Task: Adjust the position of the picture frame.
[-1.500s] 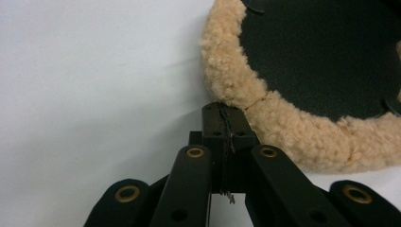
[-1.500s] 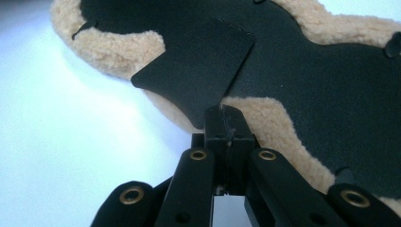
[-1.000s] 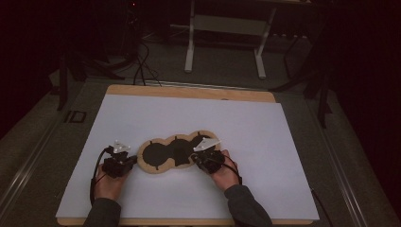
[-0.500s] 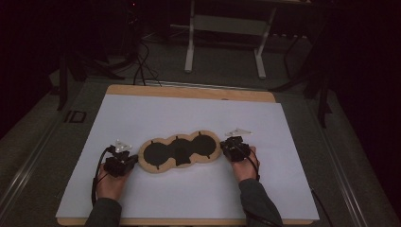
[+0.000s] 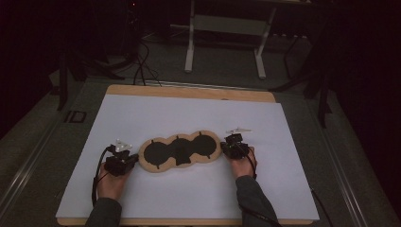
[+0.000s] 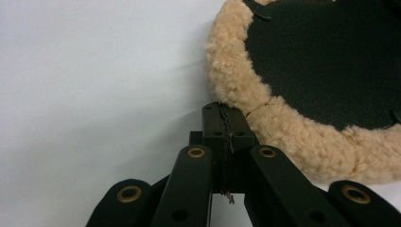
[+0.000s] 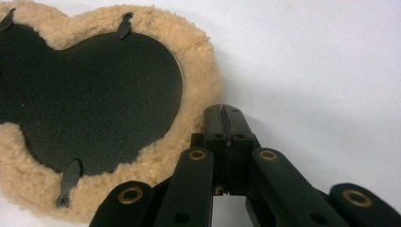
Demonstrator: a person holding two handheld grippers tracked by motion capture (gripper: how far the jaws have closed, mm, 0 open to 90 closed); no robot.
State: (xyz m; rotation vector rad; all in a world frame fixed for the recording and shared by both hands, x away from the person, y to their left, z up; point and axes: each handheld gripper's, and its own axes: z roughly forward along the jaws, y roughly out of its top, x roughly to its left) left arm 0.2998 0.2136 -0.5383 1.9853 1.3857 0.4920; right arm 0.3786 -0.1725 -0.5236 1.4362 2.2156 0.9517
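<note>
Both claws, left (image 5: 131, 161) & right (image 5: 223, 147), shut, empty, at pad (image 5: 182, 150) ends; pad prob. light, floppy; pinch fleece rim.

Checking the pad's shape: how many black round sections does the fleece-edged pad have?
3, joined in a row along the pad: one at its left end near the left tongs, one in the middle, one at its right end near the right tongs.

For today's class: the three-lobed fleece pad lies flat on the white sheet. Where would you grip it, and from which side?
Grip the fleece pad at the woolly rim of an end lobe, coming in low from that end. The rim is soft and overhangs the black panel, so jaws could pinch it; the flat middle offers no edge. Both the left gripper and right gripper sit shut beside the ends and must open first.
</note>
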